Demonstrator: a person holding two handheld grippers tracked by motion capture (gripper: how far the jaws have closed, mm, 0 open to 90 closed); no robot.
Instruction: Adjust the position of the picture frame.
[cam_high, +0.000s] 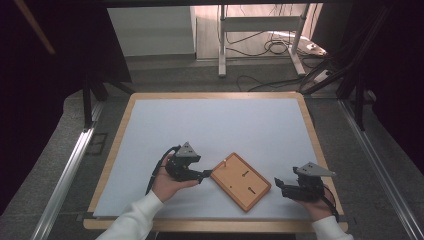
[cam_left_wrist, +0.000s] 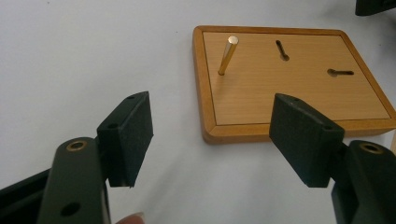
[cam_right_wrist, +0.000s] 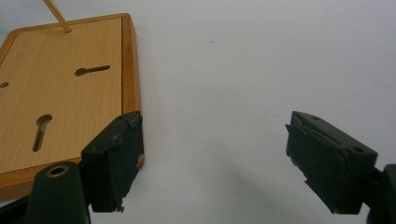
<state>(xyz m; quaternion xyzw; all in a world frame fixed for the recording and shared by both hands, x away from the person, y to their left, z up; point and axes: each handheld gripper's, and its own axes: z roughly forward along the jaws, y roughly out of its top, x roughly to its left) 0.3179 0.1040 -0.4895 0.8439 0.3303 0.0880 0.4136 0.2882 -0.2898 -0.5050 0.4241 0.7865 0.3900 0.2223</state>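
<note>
At the left of the high view, the person's left hand (cam_high: 167, 182) rests on the white table mat (cam_high: 215, 125) and holds the left gripper (cam_high: 204, 175), whose tip points right at the near-left corner of the wooden board (cam_high: 240, 181). In the left gripper view its 2 black jaws stand wide apart with nothing between them, and the board's near edge lies just beyond the right jaw.

The board lies flat on the mat, turned at an angle, in the near middle of the table between the 2 tools. It is a light wooden panel with a darker raised rim. A thin brass pin (cam_left_wrist: 228, 55) stands tilted from a hole near 1 corner, and 2 keyhole slots (cam_left_wrist: 282, 50) are cut into the panel.

To the right, the right gripper (cam_high: 280, 184) sits in the person's right hand (cam_high: 316, 206) near the table's front-right edge, its tip pointing left at the board, close to it but apart. In the right gripper view its jaws are also spread wide and empty; the left jaw overlaps the board's corner in that picture, and bare mat shows between the jaws.
</note>
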